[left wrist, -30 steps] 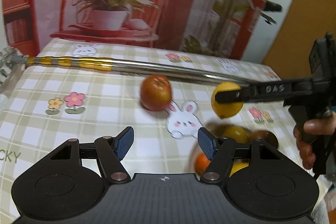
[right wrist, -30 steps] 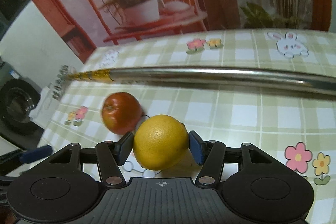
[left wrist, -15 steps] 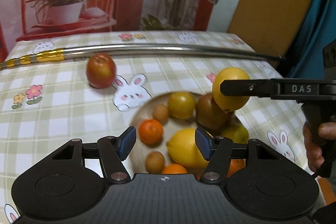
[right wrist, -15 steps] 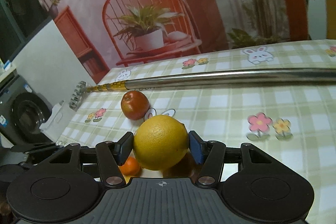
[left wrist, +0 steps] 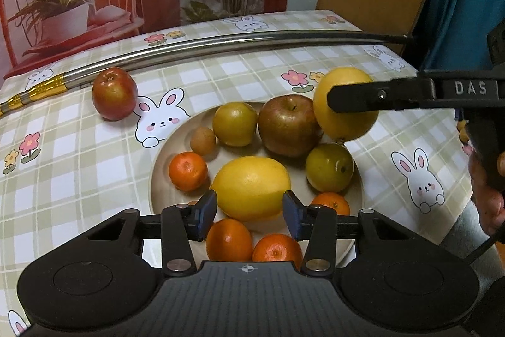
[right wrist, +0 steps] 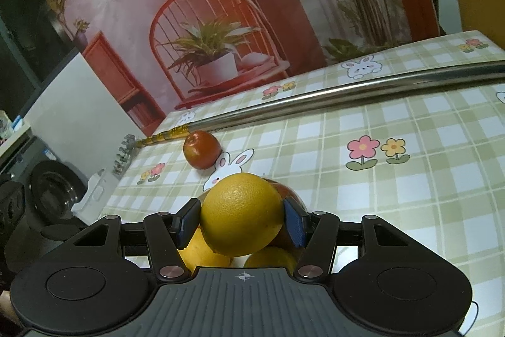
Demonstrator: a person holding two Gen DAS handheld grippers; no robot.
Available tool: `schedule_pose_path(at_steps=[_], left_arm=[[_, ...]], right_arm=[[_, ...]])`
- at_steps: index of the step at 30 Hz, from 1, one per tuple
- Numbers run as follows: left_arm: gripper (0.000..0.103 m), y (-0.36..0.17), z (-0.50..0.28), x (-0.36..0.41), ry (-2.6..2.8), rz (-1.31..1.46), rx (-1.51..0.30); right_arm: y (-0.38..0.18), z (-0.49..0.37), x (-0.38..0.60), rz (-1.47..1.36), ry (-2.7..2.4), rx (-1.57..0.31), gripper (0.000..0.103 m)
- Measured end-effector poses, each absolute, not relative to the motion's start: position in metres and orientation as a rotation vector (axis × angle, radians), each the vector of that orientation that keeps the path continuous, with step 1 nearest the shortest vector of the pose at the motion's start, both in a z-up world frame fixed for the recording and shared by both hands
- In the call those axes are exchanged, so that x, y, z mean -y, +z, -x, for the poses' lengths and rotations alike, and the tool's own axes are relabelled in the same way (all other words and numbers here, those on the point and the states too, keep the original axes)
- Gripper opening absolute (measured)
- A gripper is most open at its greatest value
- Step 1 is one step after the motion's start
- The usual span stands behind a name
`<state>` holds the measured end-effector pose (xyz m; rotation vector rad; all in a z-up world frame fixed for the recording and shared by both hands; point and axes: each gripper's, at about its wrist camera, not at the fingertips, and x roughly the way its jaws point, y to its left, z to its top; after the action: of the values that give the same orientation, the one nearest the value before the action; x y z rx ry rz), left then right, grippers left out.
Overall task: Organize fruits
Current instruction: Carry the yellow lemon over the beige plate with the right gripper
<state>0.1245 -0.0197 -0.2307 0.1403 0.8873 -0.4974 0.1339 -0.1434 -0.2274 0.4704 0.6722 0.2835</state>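
Note:
A pale round plate (left wrist: 159,176) holds several fruits: a lemon (left wrist: 251,188), a brown-red apple (left wrist: 288,125), greenish-yellow fruits and small oranges. My left gripper (left wrist: 249,212) hovers over the plate's near side. Its jaws are closing with nothing gripped, and the lemon lies just beyond the blue pads. My right gripper (right wrist: 241,221) is shut on a round yellow citrus (right wrist: 241,213). In the left wrist view that citrus (left wrist: 345,103) hangs over the plate's far right rim, beside the apple. A red apple (left wrist: 114,93) sits alone on the cloth, left of the plate.
A long steel rod (left wrist: 252,41) with a gold-banded end lies across the far side of the checked tablecloth. A person's hand (left wrist: 486,198) grips the right tool's handle at the right edge. A printed backdrop stands behind the table.
The left gripper swung from the lone red apple to above the plate, and its jaws narrowed. The right gripper carried the yellow citrus to the plate's far right rim.

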Motion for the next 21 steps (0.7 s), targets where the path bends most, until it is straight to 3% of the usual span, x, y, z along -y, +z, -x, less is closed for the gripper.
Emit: schedule_pose_path(at_steps=[21], left_arm=[[0.050, -0.229, -0.174, 0.017, -0.470, -0.024, -0.857]], right_arm=[[-0.232, -0.124, 0.136, -0.444, 0.305, -0.705, 0.053]])
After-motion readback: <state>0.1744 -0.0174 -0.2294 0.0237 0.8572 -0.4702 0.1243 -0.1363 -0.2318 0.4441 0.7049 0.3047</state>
